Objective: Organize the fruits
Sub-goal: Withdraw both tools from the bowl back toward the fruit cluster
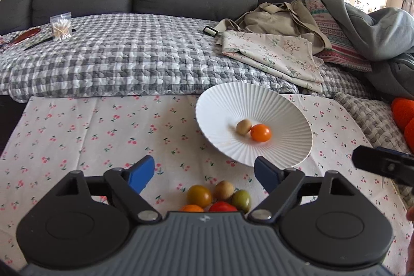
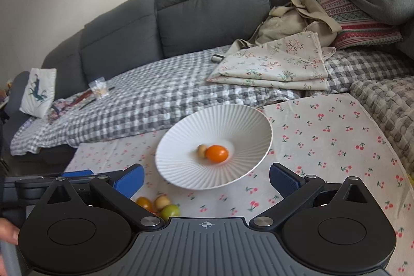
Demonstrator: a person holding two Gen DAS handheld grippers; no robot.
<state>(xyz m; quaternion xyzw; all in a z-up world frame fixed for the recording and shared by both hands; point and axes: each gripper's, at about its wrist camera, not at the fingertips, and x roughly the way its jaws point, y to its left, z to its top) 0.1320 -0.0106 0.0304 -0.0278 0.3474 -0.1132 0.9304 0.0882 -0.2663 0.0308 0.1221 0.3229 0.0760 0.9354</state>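
Two fruits, an orange tomato [image 1: 260, 132] touching a tan fruit [image 1: 243, 126], lie in the white plate [image 1: 233, 100] at frame centre; left tongs [image 1: 204, 173] and right tongs [image 2: 206, 179] gape wide, empty, five loose fruits [image 1: 218, 197] below.

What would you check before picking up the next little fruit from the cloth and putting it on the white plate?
1. Left gripper empty, jaws open: ok.
2. Right gripper empty, jaws open: ok.
3. Fruits still waiting on the cherry-print cloth: ok, a dark tomato, a tan fruit, a green tomato, and a red one and an orange one half hidden by the gripper body.
4. Room on the white ribbed plate: ok, only an orange tomato and a tan fruit sit at its centre, touching.
5. Grippers clear of each other: ok, though close.
6. Plate sits flat: cannot tell.
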